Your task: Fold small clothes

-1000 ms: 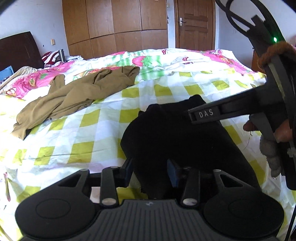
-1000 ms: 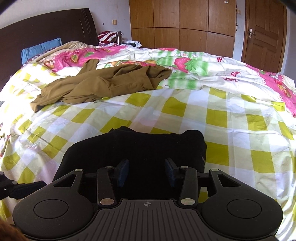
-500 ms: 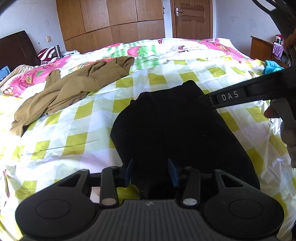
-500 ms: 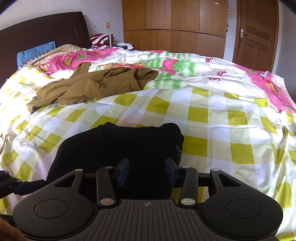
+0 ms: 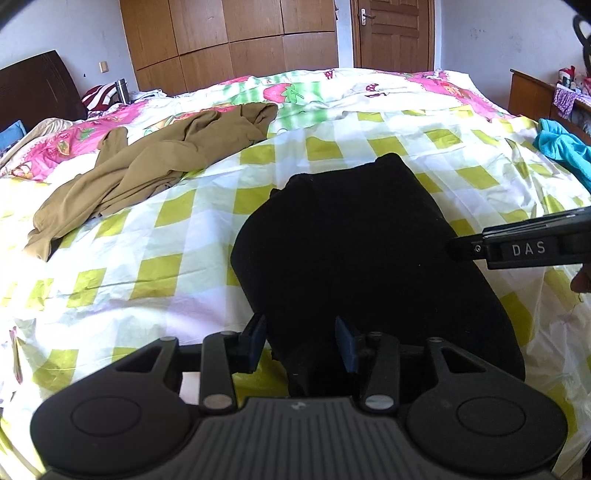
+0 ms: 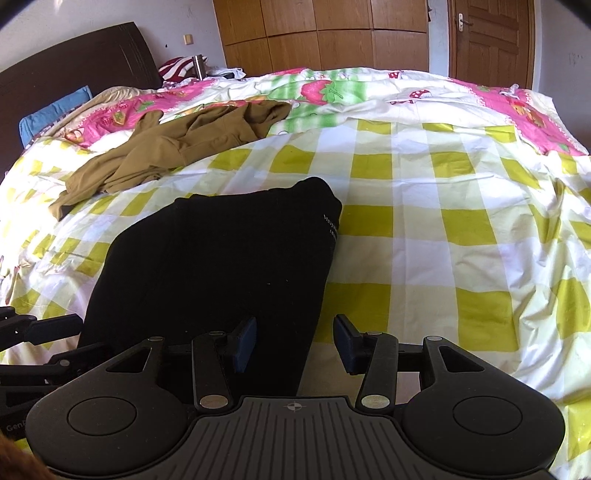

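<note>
The left claw [image 5: 301, 341] hangs over the near edge of a black garment [image 5: 362, 243], its two blue pads set apart. A bunched bit of the black cloth sits in the gap between them, but whether the pads press on it I cannot tell. The right claw [image 6: 293, 341] stands released: its pads are apart, with the right-hand border of the same garment [image 6: 218, 266] running under the left pad and bare bedsheet under the right one. Its jaws have just been opening, and nothing is pinched between them. In the left wrist view the right claw's finger, marked DAS, reaches in from the right edge to the garment's side.

The black garment lies flat on the bed [image 6: 443, 258], on a sheet of yellow-green and white checks, with small white lettering at its far right corner. Farther back and to the left, well apart from it, lies a crumpled brown garment [image 5: 155, 166]. Behind that is a pink and green strawberry quilt [image 6: 332, 88]. A turquoise cloth [image 5: 565, 147] lies at the bed's right edge. A wooden wardrobe [image 6: 325, 33] and a door [image 6: 491, 40] stand at the back wall.
</note>
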### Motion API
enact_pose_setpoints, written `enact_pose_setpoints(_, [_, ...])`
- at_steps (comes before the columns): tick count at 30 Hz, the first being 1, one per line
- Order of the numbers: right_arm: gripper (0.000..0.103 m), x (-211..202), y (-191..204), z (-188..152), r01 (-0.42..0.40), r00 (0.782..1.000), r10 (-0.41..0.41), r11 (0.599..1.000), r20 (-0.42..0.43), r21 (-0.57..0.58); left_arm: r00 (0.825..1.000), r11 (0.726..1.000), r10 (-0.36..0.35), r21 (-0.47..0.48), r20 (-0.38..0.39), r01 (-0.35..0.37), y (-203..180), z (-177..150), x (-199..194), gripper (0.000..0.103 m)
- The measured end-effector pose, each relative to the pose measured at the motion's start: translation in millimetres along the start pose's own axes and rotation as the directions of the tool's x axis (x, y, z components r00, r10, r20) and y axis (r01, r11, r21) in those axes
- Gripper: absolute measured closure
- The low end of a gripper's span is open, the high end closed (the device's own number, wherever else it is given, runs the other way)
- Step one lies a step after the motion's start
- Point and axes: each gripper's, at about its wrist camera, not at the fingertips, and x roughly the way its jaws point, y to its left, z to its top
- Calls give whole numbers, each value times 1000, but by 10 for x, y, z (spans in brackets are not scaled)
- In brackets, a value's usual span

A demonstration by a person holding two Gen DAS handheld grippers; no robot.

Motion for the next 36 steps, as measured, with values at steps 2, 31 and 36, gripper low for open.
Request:
enact_pose_setpoints(2, [57, -85, -40, -12, -25, 1000, 25, 999, 4, 36, 1000, 1000, 16, 1, 17, -16, 0, 39, -55, 45])
enact_pose_setpoints(31, [34, 79, -38, -151, -151, 988, 153, 982, -15, 112, 999, 1000, 23, 4, -26, -23, 59, 175, 271, 42])
enact_pose_setpoints(36, [34, 77, -2, -140, -139, 990, 141, 986, -19, 92, 999, 999, 31, -6, -31, -31, 55, 185, 286, 40])
